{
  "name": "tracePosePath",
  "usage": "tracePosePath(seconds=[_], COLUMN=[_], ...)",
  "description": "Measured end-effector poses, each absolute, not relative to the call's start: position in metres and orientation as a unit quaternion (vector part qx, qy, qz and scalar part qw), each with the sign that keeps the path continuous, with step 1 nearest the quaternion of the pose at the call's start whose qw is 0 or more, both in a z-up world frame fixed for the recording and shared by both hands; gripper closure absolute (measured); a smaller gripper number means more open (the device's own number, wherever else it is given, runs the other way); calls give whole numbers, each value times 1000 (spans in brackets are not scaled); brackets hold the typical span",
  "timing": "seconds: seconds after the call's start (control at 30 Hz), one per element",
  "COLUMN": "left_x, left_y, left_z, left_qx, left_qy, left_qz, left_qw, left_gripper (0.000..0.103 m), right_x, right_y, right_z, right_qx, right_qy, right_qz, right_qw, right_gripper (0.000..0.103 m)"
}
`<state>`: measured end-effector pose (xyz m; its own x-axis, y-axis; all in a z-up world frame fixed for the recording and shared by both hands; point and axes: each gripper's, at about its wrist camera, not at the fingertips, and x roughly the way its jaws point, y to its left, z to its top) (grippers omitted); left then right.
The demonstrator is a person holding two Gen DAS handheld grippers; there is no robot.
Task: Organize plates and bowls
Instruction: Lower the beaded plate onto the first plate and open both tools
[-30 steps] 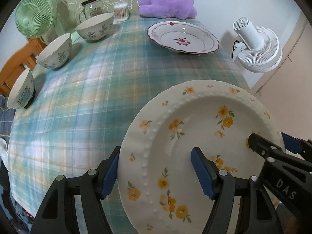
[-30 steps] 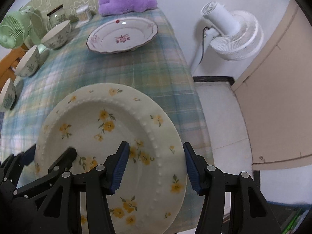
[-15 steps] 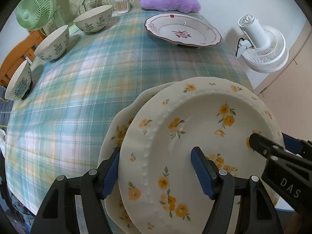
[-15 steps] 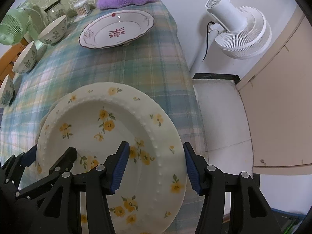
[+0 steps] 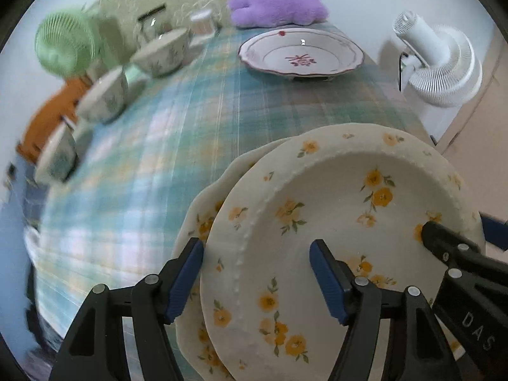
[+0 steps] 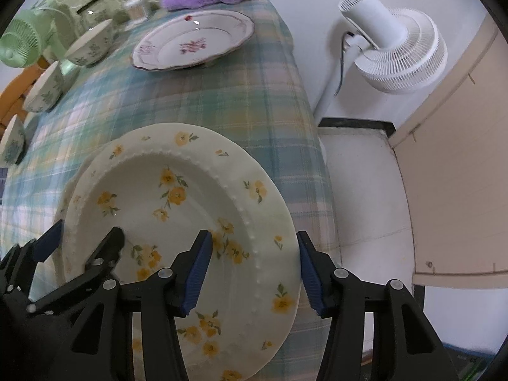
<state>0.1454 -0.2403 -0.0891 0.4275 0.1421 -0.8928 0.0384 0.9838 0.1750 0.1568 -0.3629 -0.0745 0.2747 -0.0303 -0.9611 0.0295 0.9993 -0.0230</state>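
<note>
A cream plate with yellow flowers point(image 5: 333, 190) point(image 6: 190, 190) hangs between both grippers near the table's front right corner. My left gripper point(image 5: 257, 247) point(image 6: 87, 231) clamps its left rim, one pad outside the edge and one over the well. My right gripper point(image 6: 254, 236) point(image 5: 444, 244) straddles the right rim the same way, its jaws closing on it. Just beneath, a matching flowered plate point(image 5: 197, 216) sticks out to the left. A red-flowered plate point(image 5: 301, 54) point(image 6: 193, 44) sits at the far end. Three patterned bowls point(image 5: 162, 52) point(image 5: 104, 98) point(image 5: 57, 158) line the left side.
The plaid tablecloth point(image 5: 190, 127) covers the table; its right edge drops to a pale floor point(image 6: 365, 190). A white fan point(image 5: 441, 70) point(image 6: 397, 50) stands off the right side. At the back are a green fan point(image 5: 63, 44), a purple plush point(image 5: 279, 4) and small jars point(image 5: 201, 22).
The held plate has come over a second flowered plate, which now shows beneath its left edge. The left view has swung so the far table sits higher. Both grips look unchanged.
</note>
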Motion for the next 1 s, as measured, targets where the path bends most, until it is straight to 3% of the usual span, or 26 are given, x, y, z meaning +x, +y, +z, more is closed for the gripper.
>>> tracePosePath(seconds=[0.17,0.23,0.27,1.0], left_x=[148,146,145,140], left_y=[-226,-219,-217,-197], left_z=[-85,-82,-82,-75], left_qx=[52,42,39,4], left_qy=[544,547,549,560], left_qz=[27,24,22,21], left_qw=[837,836,835,828], left_gripper=[31,31,31,31], right_x=[154,152,152,163], right_y=[-367,-368,-368,-348], right_z=[-63,-58,-57,-69], right_qx=[-1,-5,-9,-20], right_qy=[588,582,581,593], right_qz=[-23,-21,-20,3], right_qw=[809,813,814,805], right_gripper=[47,64,66,67])
